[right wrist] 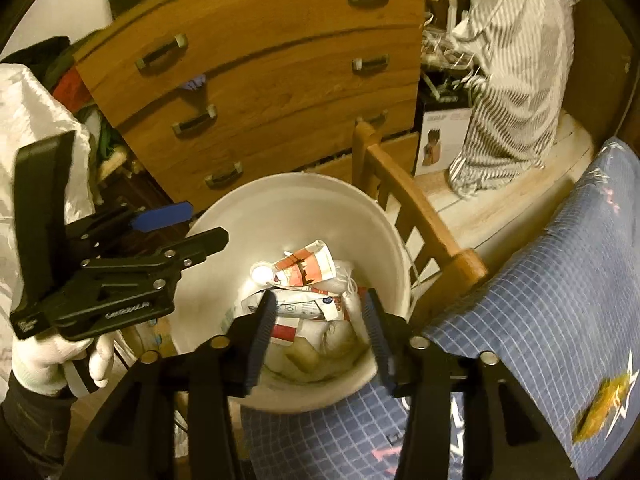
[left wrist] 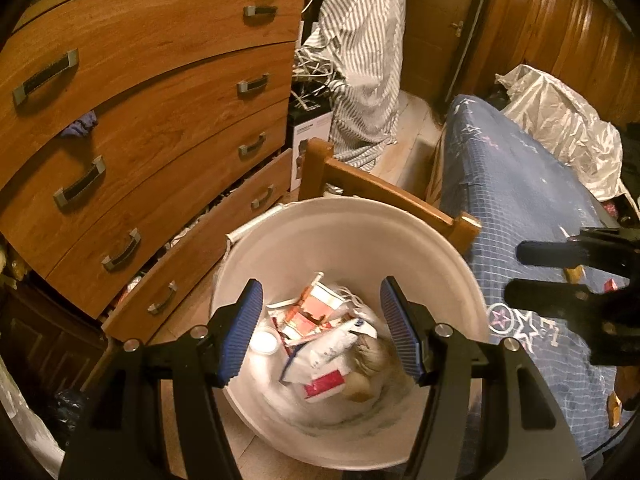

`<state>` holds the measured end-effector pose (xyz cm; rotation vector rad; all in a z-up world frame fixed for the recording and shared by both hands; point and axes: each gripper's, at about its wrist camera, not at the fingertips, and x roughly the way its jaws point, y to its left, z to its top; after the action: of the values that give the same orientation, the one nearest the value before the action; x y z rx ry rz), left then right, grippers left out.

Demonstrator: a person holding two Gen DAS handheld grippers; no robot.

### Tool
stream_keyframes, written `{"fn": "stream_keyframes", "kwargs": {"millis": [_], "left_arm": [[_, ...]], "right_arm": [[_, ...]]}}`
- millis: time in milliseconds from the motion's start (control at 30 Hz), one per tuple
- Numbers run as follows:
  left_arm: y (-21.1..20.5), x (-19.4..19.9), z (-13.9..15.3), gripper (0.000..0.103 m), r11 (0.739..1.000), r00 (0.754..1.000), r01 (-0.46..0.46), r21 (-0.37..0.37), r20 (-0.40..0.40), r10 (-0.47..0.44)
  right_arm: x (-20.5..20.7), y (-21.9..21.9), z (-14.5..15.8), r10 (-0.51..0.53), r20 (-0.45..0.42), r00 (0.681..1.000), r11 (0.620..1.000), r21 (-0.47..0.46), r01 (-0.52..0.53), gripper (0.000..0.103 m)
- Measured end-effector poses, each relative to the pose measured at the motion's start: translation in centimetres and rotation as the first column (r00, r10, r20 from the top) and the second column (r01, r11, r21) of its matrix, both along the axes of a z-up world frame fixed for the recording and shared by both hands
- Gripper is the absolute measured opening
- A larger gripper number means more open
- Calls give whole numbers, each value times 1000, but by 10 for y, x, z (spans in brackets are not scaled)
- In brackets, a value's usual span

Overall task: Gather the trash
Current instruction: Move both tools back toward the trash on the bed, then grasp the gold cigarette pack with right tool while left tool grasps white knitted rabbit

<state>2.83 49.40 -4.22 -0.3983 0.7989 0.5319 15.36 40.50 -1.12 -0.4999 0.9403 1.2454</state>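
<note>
My left gripper points steeply downward, its two blue ribbed fingers spread wide with nothing between them. My right gripper angles down the same way, jaws apart and empty, just beside the left one. In the right wrist view I see my left hand, in a white glove with a dark sleeve, wrapped around the left gripper's handle.

bin white | bedspread blue checked, stars | dresser orange-brown wood
</note>
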Motion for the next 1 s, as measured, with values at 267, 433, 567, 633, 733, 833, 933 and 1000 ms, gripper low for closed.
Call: {"fn": "stream_keyframes", "kwargs": {"millis": [267, 433, 567, 633, 733, 833, 933, 1000], "left_arm": [[-83, 19, -13, 59, 986, 986, 166, -4, 4, -166], [-168, 50, -25, 59, 940, 940, 341, -24, -4, -341], [-231, 72, -37, 59, 890, 891, 453, -52, -6, -454], [-265, 84, -45, 59, 859, 861, 506, -80, -6, -508], [-315, 99, -56, 59, 812, 815, 574, -103, -23, -579], [-361, 107, -67, 59, 762, 764, 636, -120, -42, -644], [-401, 116, -78, 59, 722, 720, 679, -129, -71, -690], [-417, 119, -82, 59, 709, 705, 692, -137, -85, -704]], "right_arm": [[-14, -183, -2, -125, 45, 991, 979, 165, 116, 70], [6, -345, -36, -317, 23, 948, 936, 172, 308, 70], [19, -488, -63, -488, 19, 873, 864, 151, 480, 70], [21, -556, -79, -564, 12, 825, 820, 121, 559, 70], [21, -625, -108, -620, -33, 784, 781, 66, 621, 71], [21, -659, -129, -631, -83, 771, 771, 46, 636, 73], [23, -665, -143, -623, -118, 773, 773, 60, 632, 73], [27, -652, -147, -603, -131, 787, 786, 73, 614, 73]]}}
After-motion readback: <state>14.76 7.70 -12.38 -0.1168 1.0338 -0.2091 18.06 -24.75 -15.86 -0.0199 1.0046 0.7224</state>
